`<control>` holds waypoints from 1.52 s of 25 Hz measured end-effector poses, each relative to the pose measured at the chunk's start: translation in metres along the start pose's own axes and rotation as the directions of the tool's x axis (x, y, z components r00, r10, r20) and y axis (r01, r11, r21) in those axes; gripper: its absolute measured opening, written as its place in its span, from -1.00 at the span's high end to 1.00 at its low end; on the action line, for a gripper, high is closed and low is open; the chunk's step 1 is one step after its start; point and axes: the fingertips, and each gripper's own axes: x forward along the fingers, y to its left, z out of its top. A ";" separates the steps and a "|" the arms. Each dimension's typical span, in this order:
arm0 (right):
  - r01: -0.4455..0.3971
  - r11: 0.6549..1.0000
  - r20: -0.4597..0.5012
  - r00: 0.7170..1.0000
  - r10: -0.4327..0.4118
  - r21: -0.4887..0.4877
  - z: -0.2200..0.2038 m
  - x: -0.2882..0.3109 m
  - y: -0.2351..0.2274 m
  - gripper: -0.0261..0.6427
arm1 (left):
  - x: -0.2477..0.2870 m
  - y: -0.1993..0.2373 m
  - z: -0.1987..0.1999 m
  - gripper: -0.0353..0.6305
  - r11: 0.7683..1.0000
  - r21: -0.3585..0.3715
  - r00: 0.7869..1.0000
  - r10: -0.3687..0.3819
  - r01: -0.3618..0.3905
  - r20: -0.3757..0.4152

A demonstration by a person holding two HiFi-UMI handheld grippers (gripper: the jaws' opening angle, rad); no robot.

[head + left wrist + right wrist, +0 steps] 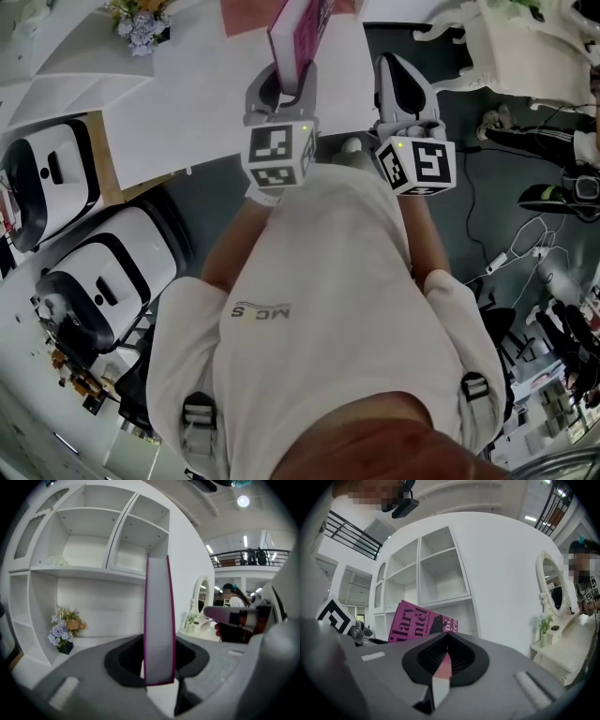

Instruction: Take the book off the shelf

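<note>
1. Pinching the book (pixel 302 33) at its lower end, the left gripper (pixel 286 94) holds it upright. Both jaws press against the pink covers, and the pale page edges face the gripper's camera.
2. The book is off the shelf (pixel 89 571). It hangs in the air in front of the white compartments and touches none of the boards.
3. The right gripper (pixel 446 637) hovers just beside the left one, on its right, with its jaws pressed together tip to tip.
4. In the right gripper view the book's pink cover leans at the left, with large pale lettering across it.
5. A small bunch of flowers (pixel 63 627), purple and orange, sits on a low board at the shelf's left end.
6. A white dressing table with an oval mirror (pixel 551 590) stands to the right of the shelf, against the same wall.
</note>
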 end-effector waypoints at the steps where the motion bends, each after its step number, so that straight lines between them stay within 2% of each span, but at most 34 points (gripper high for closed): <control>1: -0.003 1.000 -0.005 1.000 0.003 -0.003 -0.003 0.001 0.000 0.93 | 0.001 0.003 -0.002 0.47 1.000 -0.004 1.000 0.005 -0.005 -0.004; 14: -0.023 0.999 -0.069 0.997 0.021 -0.031 -0.032 0.002 -0.015 0.93 | -0.002 0.028 -0.017 0.47 0.998 -0.015 0.998 0.061 -0.061 -0.030; 38: -0.068 0.997 -0.084 0.994 0.065 -0.030 -0.036 0.014 -0.020 0.93 | 0.006 0.031 -0.022 0.48 0.995 -0.027 0.994 0.097 -0.099 -0.048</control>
